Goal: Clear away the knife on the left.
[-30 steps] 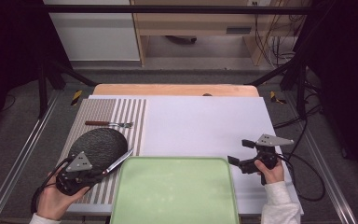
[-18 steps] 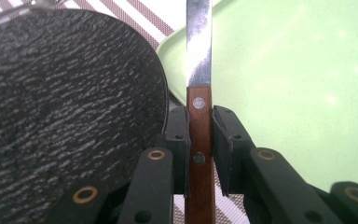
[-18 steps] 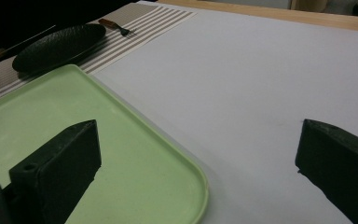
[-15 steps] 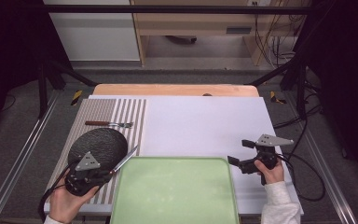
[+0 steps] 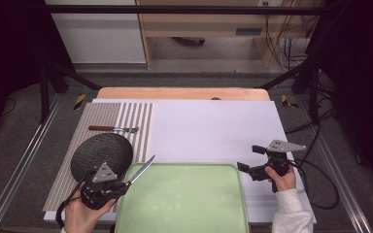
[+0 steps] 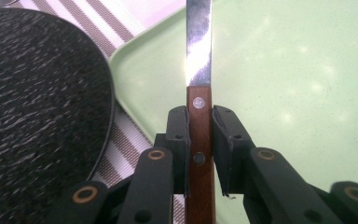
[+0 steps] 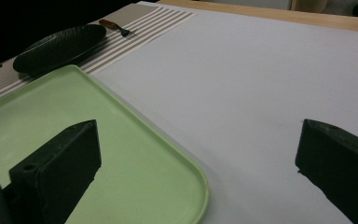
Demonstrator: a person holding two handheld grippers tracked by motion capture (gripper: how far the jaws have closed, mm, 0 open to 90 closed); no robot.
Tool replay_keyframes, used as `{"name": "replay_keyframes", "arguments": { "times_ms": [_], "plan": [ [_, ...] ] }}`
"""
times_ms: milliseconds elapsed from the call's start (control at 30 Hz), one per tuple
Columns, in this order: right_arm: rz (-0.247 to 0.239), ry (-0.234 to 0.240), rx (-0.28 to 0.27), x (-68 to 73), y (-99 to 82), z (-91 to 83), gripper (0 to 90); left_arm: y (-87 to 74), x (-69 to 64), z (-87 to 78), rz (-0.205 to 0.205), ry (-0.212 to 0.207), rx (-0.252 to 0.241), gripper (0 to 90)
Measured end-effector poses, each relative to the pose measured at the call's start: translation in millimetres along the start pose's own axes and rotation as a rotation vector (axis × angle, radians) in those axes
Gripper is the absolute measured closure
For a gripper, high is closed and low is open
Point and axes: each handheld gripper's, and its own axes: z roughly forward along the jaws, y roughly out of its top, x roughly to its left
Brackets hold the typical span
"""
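1. Since the earlier high view showed my left gripper [image 5: 126, 185] beside the dark plate [image 5: 101, 153] on the striped mat [image 5: 135, 124], I read the change plainly: it has carried the knife [image 5: 141, 170] sideways, and the blade now reaches over the corner of the green tray [image 5: 182, 223]. The fork [image 5: 113, 128] lies well apart near the mat's far end. My right gripper [image 5: 246, 169] has kept its place near the tray's right side.
2. In the left gripper view, the jaws are clamped on the knife's [image 6: 199, 60] wooden handle, blade pointing out above the tray [image 6: 298, 93], plate [image 6: 37, 112] to the left. I judge the knife is nearly ready to set down in the tray.
3. In the right gripper view, the jaws stand wide with nothing between them, the tray [image 7: 135, 154] below.
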Motion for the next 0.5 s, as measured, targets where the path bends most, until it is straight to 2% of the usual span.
{"name": "replay_keyframes", "arguments": {
  "times_ms": [500],
  "plan": [
    [-0.001, 0.001, -0.002, -0.1, 0.1, -1.2, 0.5, 0.0, -26.6, 12.9, 0.006, 0.001, 0.033, 76.8]
  ]
}}
